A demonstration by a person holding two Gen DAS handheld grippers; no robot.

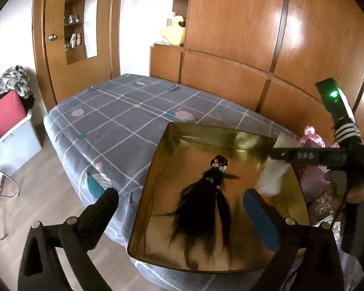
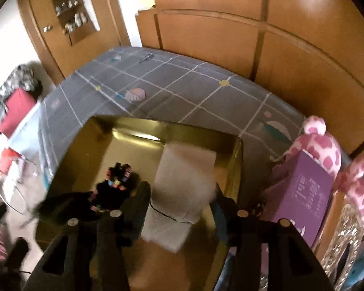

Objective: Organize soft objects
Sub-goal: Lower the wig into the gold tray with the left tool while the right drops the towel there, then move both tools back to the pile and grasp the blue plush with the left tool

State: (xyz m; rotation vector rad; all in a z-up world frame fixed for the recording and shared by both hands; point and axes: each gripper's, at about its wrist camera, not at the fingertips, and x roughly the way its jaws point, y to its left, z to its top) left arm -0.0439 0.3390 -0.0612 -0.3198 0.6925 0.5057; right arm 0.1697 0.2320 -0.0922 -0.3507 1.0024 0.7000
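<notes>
Left gripper (image 1: 182, 201) wide open, empty, over black wig (image 1: 206, 208) in gold cardboard box (image 1: 148, 189) — right gripper (image 2: 182, 201) parted around white folded cloth (image 2: 182, 189), grip unclear — may snag the box wall.

A gold box (image 1: 155, 181) with an open top sits on the near end of the bed, filling the lower centre of both views. Inside it, toward the left, lies a black hairpiece (image 1: 206, 203), its long strands fanned toward the lower edge of the frame and its top end bound with small coloured bands. To its right, in the box's right half, lies a folded white cloth (image 2: 182, 189), probably a towel, blurred in the right wrist view.
</notes>
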